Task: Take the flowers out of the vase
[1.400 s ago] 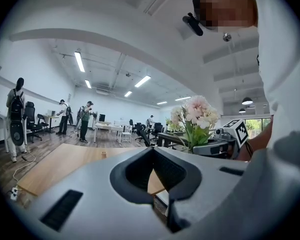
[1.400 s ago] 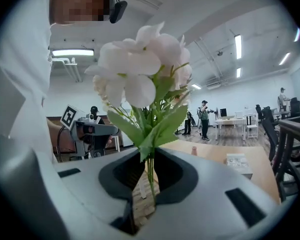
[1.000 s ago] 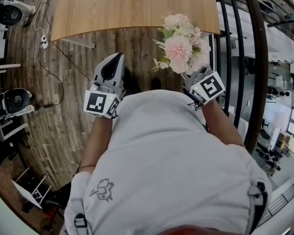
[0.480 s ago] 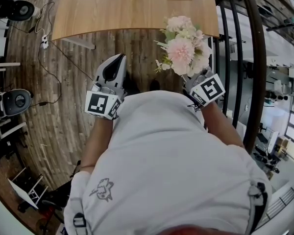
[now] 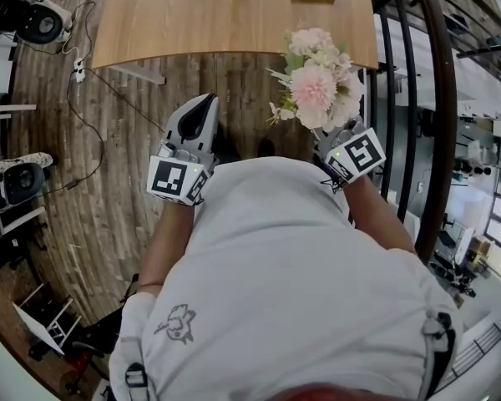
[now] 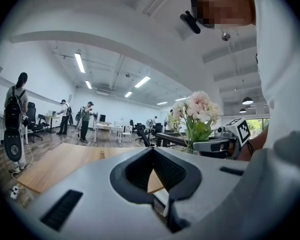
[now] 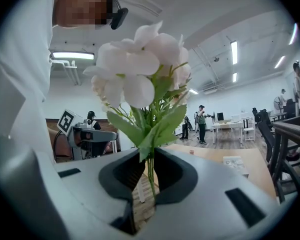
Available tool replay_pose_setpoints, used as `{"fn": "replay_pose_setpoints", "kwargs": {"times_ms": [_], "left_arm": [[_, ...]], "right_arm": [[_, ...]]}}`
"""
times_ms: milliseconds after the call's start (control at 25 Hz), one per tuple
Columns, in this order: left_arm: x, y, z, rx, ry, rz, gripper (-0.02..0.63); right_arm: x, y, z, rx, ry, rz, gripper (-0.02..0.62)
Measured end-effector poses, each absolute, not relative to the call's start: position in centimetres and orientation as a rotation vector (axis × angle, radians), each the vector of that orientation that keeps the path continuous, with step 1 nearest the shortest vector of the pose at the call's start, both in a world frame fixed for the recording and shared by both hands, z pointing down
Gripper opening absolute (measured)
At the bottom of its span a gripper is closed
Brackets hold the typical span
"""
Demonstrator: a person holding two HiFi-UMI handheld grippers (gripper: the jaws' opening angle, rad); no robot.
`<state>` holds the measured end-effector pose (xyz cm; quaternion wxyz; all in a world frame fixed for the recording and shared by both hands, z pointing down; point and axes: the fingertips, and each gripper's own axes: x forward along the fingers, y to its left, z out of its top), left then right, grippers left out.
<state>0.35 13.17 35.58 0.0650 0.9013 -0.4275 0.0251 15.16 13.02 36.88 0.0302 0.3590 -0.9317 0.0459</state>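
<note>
Head view, with both gripper views. My right gripper (image 7: 149, 156) is clamped on the stems (image 7: 152, 184) of the flowers (image 5: 317, 86). The thin green stalks run down between its two dark pads, and the pink and white heads stand upright above the jaws. My left gripper (image 6: 153, 151) has its jaws together at the tips with nothing between them. It is held level beside the right one, well apart from the bunch.

Change over the last second: very little. Both grippers keep their places in front of my chest, and the right one's grip has not loosened. The only shift is in the surroundings. The table (image 5: 192, 15) edge sits a little lower in the head view than a second ago, and the equipment on the floor (image 5: 108, 182) at the left has slid down the frame. I read this as my head or body moving slightly, not my hands.

Meaning for the task: no vase shows in any view, and the flowers hang free in the air over the floor, just short of the table's near edge, touching nothing but my right jaws. I judge that they are already out of the vase and that this is a steady hold. What probably remains is to put the bunch down, and the table ahead is the nearest bare surface. The stems are thin and few, so a slack grip could let the bunch tip or slip.
</note>
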Motion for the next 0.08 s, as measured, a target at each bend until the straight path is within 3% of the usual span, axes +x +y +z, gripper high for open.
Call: {"fn": "replay_pose_setpoints", "kwargs": {"times_ms": [80], "left_arm": [[0.19, 12.98, 35.64, 2.716, -1.291, 0.076, 0.005]], "right_arm": [[15.06, 12.82, 36.85, 1.110, -2.873, 0.147, 0.057]]}}
